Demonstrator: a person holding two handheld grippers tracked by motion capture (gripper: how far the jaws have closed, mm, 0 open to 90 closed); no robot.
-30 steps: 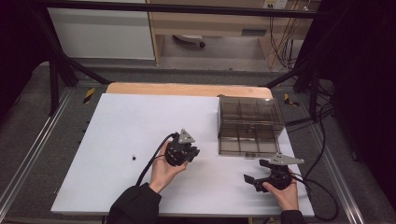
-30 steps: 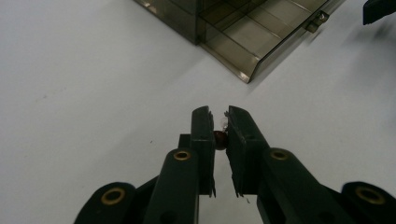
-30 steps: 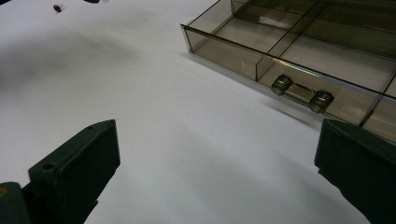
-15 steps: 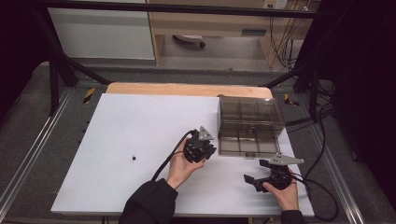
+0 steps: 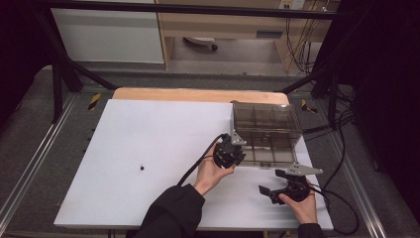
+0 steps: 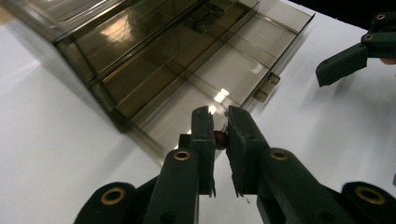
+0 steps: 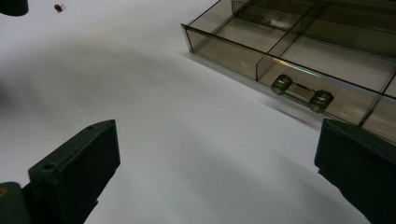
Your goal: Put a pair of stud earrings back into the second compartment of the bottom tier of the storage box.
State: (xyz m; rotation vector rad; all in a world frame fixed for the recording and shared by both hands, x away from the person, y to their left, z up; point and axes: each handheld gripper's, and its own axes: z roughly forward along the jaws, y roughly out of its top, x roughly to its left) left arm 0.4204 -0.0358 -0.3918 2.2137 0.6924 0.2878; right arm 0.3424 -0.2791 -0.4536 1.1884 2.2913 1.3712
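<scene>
Smoke-brown clear plastic made up the drawer box (image 5: 267,133), and everything here was placed against it. You held the left gripper (image 6: 220,135) over the pulled-out drawer's near-left corner, its jaws nearly together and pinching a small dark-red bead (image 6: 220,138) between their tips. In the high view the same gripper (image 5: 229,152) sat at the box's front-left edge. The drawer's compartments looked bare from there, apart from something small and dark in a far cell that I could not identify.

Your right gripper (image 5: 283,190) rested on the white table (image 5: 148,134) in front of the box, nearer you than the drawer's handle (image 7: 302,93), jaws spread wide and holding nothing. A second bead (image 7: 58,7) lay on the table well to the left of the box.

My judgement is that you were about to drop the bead into a compartment. To do it well, you needed the tips past the drawer's front wall and low inside one cell before easing the jaws apart, since a round bead released high would likely bounce or roll over a divider.
</scene>
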